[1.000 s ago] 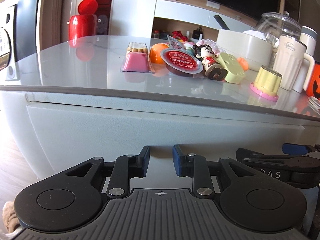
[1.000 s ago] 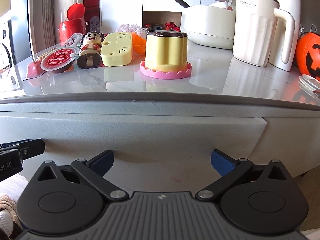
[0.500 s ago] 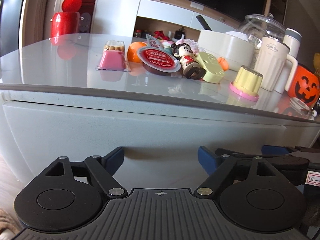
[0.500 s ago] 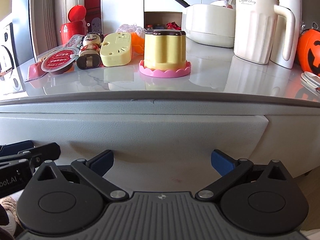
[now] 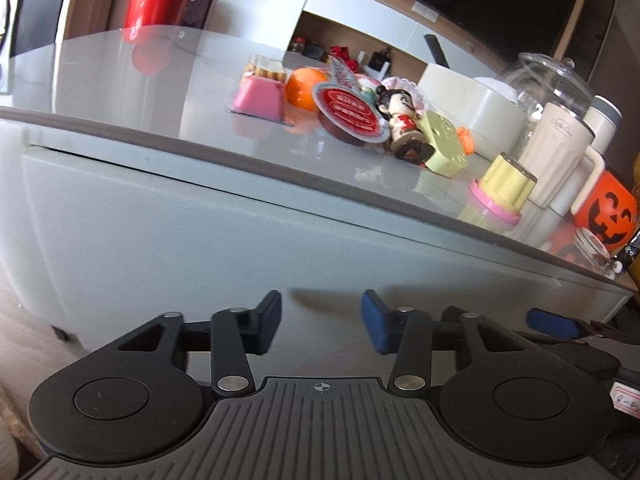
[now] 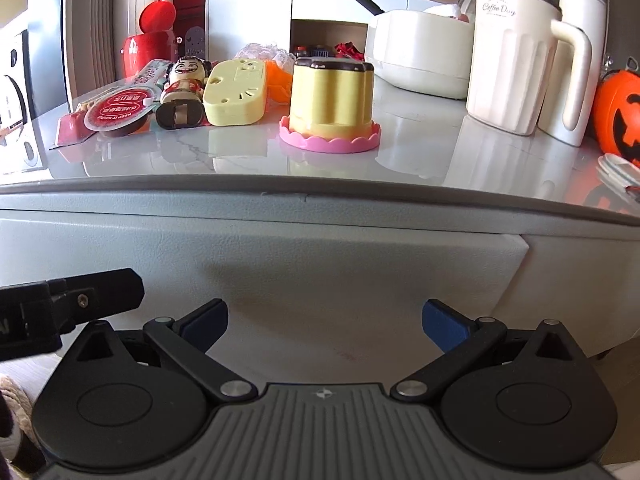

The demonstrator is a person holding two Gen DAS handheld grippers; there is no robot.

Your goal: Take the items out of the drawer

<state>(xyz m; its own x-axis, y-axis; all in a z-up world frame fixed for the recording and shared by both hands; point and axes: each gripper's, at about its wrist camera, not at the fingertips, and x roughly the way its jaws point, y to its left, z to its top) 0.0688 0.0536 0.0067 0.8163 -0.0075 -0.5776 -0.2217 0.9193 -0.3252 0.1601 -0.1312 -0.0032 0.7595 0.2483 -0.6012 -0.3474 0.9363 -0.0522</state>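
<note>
The pale grey drawer front (image 6: 320,264) sits under the table top and looks closed; its right seam shows in the right wrist view. The same drawer front (image 5: 240,232) fills the middle of the left wrist view. My left gripper (image 5: 322,320) is open with a moderate gap, close to the panel, holding nothing. My right gripper (image 6: 326,318) is open wide in front of the panel, also with nothing in it. The drawer's inside is hidden.
On the table top (image 6: 420,160) stand a yellow pudding toy (image 6: 330,104), a doll figurine (image 6: 184,88), a yellow box (image 6: 236,94), a red-lidded cup (image 6: 118,110), a white mug (image 6: 516,56) and a pumpkin bucket (image 6: 620,112). A pink snack cup (image 5: 258,94) and an orange ball (image 5: 306,88) lie further left.
My left gripper went from nearly shut to wide open, then narrowed a little, and its view has tilted. It reaches further into the right wrist view. The right gripper barely moved.
</note>
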